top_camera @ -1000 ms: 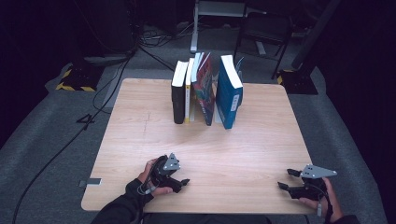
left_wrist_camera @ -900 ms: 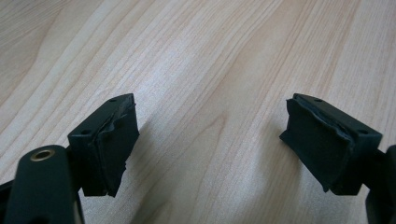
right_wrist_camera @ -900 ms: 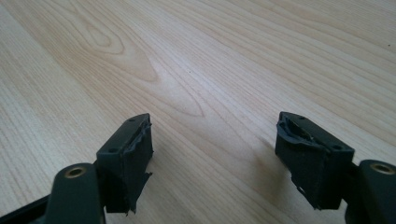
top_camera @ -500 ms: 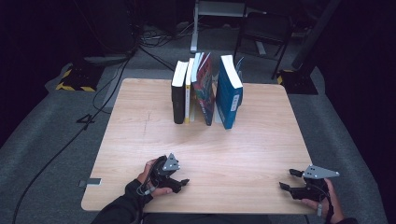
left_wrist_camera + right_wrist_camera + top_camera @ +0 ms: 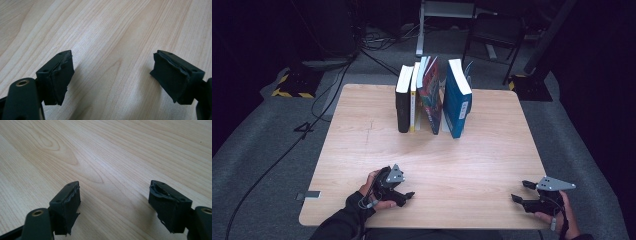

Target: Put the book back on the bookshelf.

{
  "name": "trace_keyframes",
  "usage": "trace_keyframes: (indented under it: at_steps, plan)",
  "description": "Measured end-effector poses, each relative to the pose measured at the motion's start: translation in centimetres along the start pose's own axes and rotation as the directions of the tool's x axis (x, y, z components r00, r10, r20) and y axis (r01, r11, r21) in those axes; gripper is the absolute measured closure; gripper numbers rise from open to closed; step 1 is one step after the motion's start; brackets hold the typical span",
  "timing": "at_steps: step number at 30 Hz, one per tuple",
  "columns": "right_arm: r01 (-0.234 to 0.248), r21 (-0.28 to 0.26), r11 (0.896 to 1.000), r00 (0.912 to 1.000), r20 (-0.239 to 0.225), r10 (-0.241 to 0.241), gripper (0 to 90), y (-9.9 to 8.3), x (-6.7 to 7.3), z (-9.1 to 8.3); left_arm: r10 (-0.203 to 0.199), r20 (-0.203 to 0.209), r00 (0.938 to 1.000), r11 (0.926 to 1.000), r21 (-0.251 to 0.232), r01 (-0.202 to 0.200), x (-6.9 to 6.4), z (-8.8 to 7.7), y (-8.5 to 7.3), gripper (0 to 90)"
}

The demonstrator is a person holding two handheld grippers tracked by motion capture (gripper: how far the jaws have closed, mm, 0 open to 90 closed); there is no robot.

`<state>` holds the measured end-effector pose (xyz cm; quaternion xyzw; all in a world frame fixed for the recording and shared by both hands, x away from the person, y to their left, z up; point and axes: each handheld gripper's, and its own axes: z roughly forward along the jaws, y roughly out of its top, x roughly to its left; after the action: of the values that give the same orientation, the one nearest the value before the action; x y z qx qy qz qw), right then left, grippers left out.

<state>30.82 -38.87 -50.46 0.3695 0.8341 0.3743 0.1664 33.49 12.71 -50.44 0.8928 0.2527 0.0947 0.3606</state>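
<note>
As before, both tools (image 5: 407,198) (image 5: 519,191) agape.

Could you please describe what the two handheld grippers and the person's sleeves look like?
Both are black. The left gripper and right gripper each carry a grey three-cornered plate on top. Their blocky fingers end in worn, ragged black pads. Thin cables loop at the wrists. A dark sleeve covers the left forearm.

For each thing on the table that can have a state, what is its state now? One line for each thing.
left gripper: open, nothing between the jaws, low over the table.
right gripper: open, nothing between the jaws, near the table's edge.
black book: closed, upright.
yellow-spined book: closed, upright.
colourful book: closed, tilted.
blue book: closed, standing, slightly leaning.
</note>
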Motion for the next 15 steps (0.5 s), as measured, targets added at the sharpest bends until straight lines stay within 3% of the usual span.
trace_keyframes:
  at_steps: [15]
  plan:
    - [0.000,0.000,1.000,1.0000,0.000,0.000,25.3,0.00,-0.01,0.00,0.004,0.009,1.0000,1.0000,0.001,-0.004,0.10,0.07,0.07,16.8]
